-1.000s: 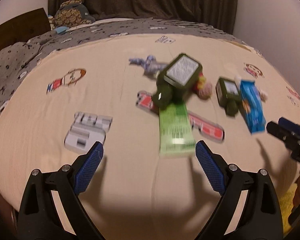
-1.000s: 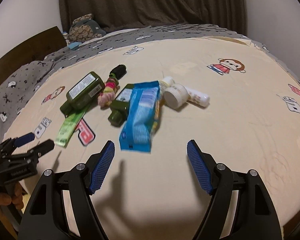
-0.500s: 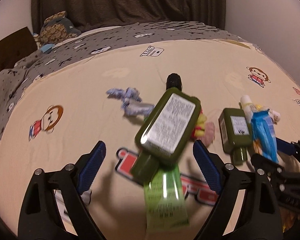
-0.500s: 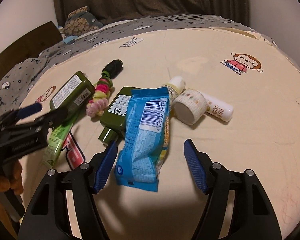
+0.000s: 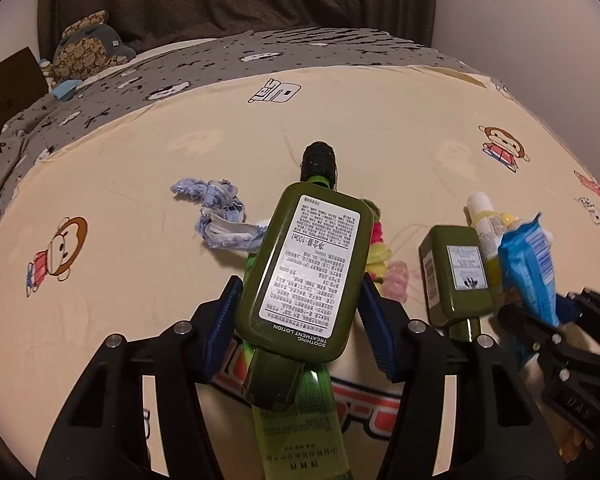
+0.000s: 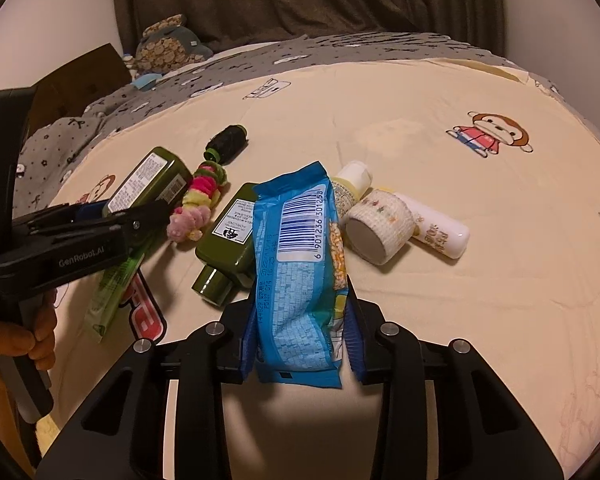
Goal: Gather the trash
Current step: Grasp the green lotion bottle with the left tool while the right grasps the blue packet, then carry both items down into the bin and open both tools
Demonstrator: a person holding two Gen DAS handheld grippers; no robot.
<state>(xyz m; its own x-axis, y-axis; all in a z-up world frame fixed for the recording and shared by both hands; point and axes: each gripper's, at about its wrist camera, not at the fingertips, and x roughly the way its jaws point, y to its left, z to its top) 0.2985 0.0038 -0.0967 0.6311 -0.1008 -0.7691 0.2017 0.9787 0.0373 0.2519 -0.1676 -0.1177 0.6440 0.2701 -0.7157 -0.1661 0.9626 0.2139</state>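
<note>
My left gripper [image 5: 300, 316] is shut on a large dark green lotion bottle [image 5: 308, 268], its blue pads pressed on both sides; the bottle also shows in the right wrist view [image 6: 148, 184]. A green tube [image 5: 300, 424] lies under it. My right gripper [image 6: 300, 328] is shut on a blue snack wrapper [image 6: 296, 264], which also shows at the right of the left wrist view [image 5: 528, 264]. A smaller green bottle [image 6: 228, 240] lies just left of the wrapper.
On the cream bed sheet [image 6: 460, 320] lie a pink-yellow scrunchie [image 6: 200, 204], a black spool [image 6: 226, 144], a tape roll [image 6: 380, 228], two white tubes [image 6: 436, 232] and a blue rag [image 5: 220, 220]. Grey bedding [image 5: 220, 60] and a plush toy [image 5: 88, 48] are behind.
Both grippers moved forward and closed: the left on the large green bottle, the right on the blue wrapper. Both were open before.
</note>
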